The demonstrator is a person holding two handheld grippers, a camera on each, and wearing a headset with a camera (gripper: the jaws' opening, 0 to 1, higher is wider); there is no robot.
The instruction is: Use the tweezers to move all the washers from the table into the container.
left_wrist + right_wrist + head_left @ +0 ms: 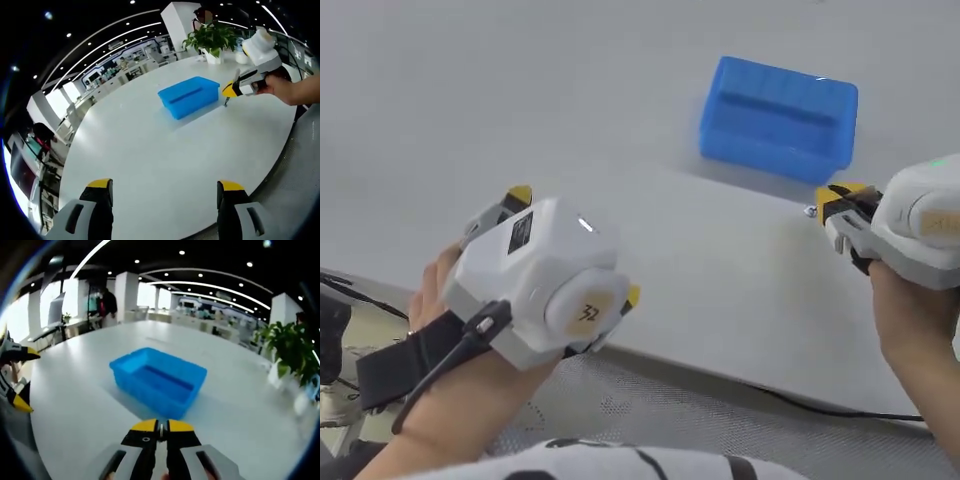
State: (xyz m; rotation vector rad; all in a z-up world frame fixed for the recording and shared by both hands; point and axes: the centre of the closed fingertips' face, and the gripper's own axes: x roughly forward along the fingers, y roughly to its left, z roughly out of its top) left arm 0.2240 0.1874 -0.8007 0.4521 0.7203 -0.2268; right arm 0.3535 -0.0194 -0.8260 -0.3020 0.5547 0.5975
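The blue container (780, 118) stands open-topped on the white table (720, 280), toward its far side. My right gripper (842, 195) hovers just to the near right of it, shut on thin tweezers whose tip (810, 211) points down at the tabletop. From the right gripper view, the shut jaws (161, 426) clamp a thin metal strip, with the container (157, 380) straight ahead. My left gripper (576, 245) floats at the table's near edge, jaws wide apart (165, 185) and nothing between them. It faces the container (190, 96) and the right gripper (231, 90). I cannot make out any washer.
A perforated grey surface (650, 400) and a black cable (840, 410) lie beyond the table's near edge. Potted plants (212, 37) stand at the table's far end. The left gripper (22, 379) shows at the left edge of the right gripper view.
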